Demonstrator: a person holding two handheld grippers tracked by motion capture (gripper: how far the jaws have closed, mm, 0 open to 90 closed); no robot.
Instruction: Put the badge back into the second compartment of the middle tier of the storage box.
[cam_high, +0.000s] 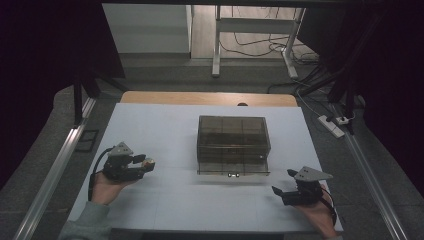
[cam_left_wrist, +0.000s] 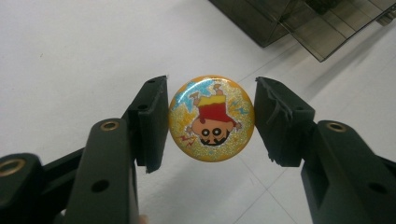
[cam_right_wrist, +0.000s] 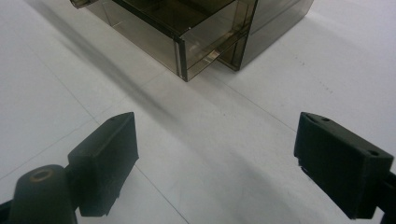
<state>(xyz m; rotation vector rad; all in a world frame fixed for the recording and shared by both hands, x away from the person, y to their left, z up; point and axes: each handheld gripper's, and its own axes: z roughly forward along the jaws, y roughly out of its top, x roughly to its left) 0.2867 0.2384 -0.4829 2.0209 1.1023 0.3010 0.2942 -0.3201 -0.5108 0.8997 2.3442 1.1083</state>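
The left hand-held gripper (cam_left_wrist: 211, 119), clamping the round badge (cam_left_wrist: 211, 118), should carry it level rightward toward the smoked box (cam_high: 233, 145); the right hand-held gripper (cam_right_wrist: 215, 163) stands released.

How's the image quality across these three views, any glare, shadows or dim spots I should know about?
High view: dim overall, room edges nearly black, the table evenly lit. Left gripper view: sharp on the badge, whose glitter face catches small highlights; the smoky box behind is softer. Right gripper view: the box throws a long soft shadow across the table.
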